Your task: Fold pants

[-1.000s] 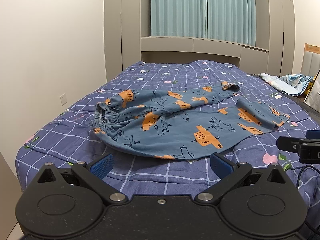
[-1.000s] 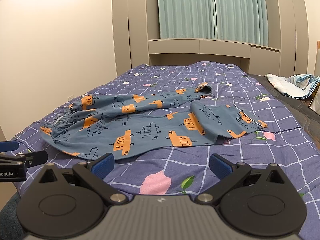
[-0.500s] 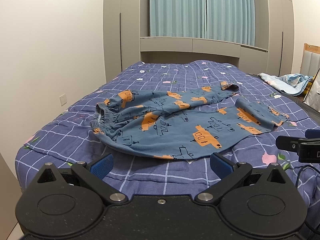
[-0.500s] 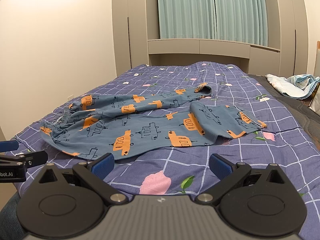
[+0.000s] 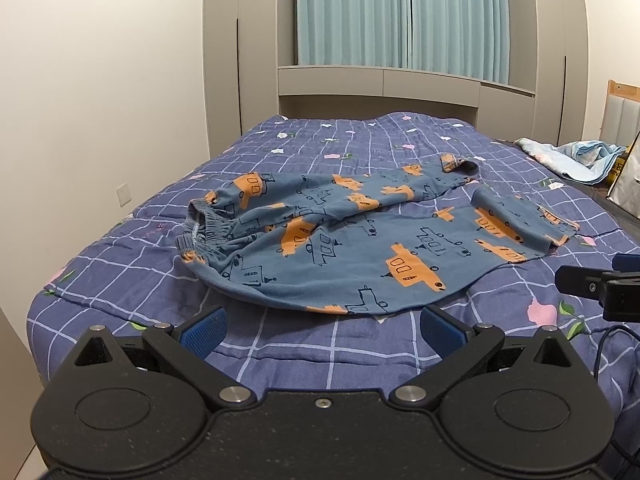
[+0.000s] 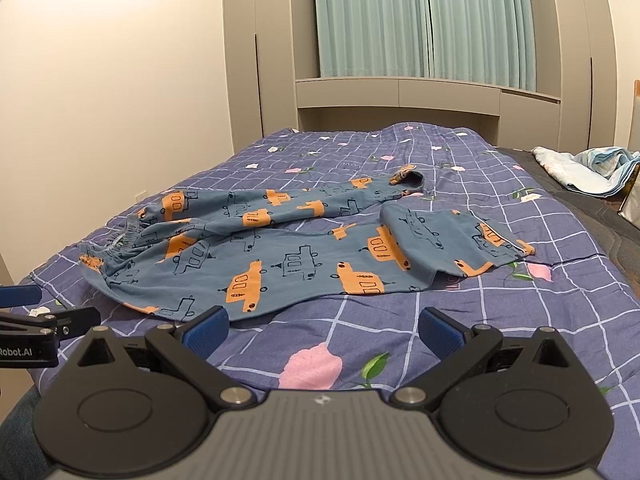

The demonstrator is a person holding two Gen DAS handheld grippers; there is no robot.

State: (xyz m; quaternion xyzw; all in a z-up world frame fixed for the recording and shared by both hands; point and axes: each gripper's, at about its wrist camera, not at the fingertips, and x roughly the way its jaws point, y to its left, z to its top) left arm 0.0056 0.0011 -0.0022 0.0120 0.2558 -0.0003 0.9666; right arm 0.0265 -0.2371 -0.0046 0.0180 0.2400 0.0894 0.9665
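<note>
Pants (image 5: 360,240) were spread out across the near half of the bed (image 5: 120,272), blue-grey with orange car and truck prints, lying pretty loose and rumpled. Going from the left: the elastic waistband (image 5: 204,228) was bunched up at the left end, kind of gaping open, near the left edge of the quilt. From there the two legs ran off to the right. The far leg stretched toward the back of the bed and ended in a cuff (image 5: 456,162) that stood up a bit, while the near leg was wider and flatter, with its end folded back over itself (image 5: 516,220) on the right side. Both grippers were hanging above the foot of the bed just short of the pants, not touching the cloth. The left gripper (image 5: 320,326) had its blue-padded fingers (image 5: 204,328) spread wide with nothing between them, and the right gripper (image 6: 322,326) was the same deal, fingers (image 6: 438,326) wide apart and empty over a pink flower (image 6: 310,366) on the quilt. Way over on the right, a crumpled light blue blanket (image 6: 588,170) sat at the bed's far side, well apart from the pants.
</note>
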